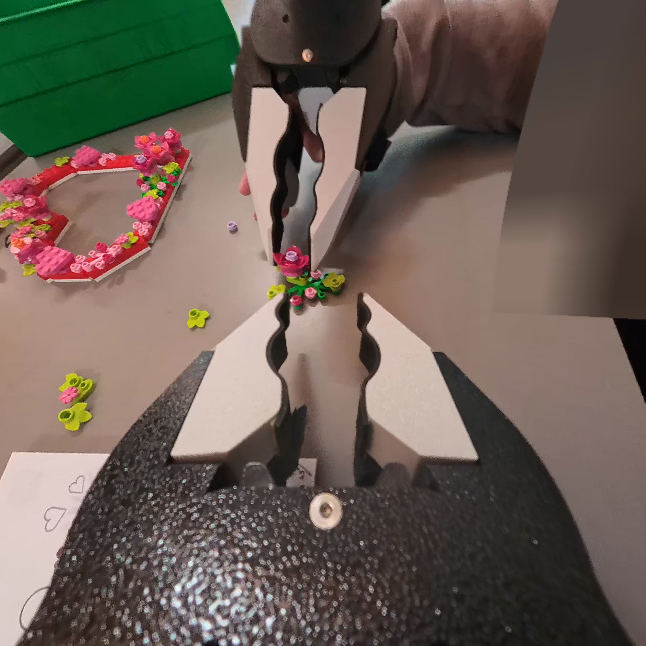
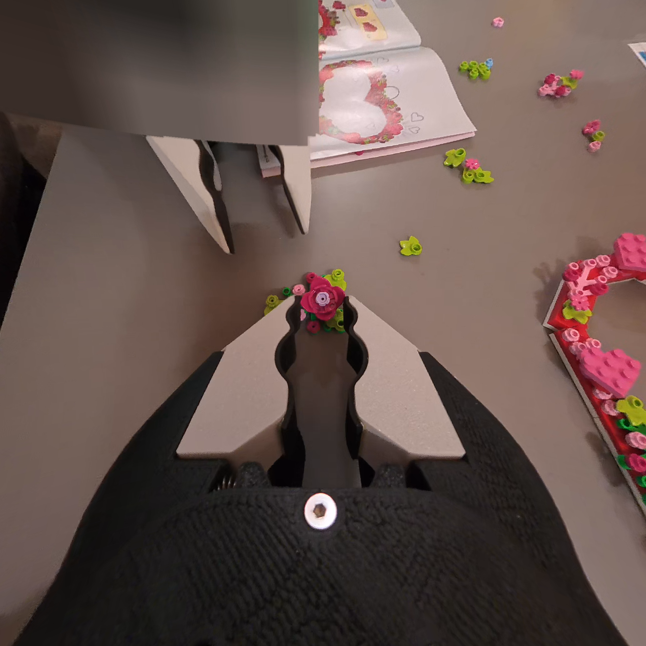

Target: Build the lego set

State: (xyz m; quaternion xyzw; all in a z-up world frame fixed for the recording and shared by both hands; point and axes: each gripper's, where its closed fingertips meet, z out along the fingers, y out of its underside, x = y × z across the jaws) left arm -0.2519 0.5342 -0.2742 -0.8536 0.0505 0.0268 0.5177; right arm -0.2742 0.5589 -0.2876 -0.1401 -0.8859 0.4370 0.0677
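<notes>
Right gripper [image 2: 322,303] jaws closed narrowly on a magenta rose [image 2: 322,298] topped by one lilac stud, seated on a small green-and-lime leaf cluster [image 1: 311,285] on the grey table [image 1: 402,265]. Left gripper [image 1: 323,302] jaws stood open and empty just beside that cluster. One red heart frame [image 1: 105,216] lay well apart; open tabletop surrounded the grippers.

A flat grey-brown table [image 1: 402,216] carries everything; its right edge shows in the left wrist view, with darkness beyond it. A large bright green box [image 1: 105,70] with ridged sides stands toward the table's far left corner in that view. In the right wrist view, the table's left edge [image 2: 42,195] runs diagonally, dark floor lying past it.
</notes>
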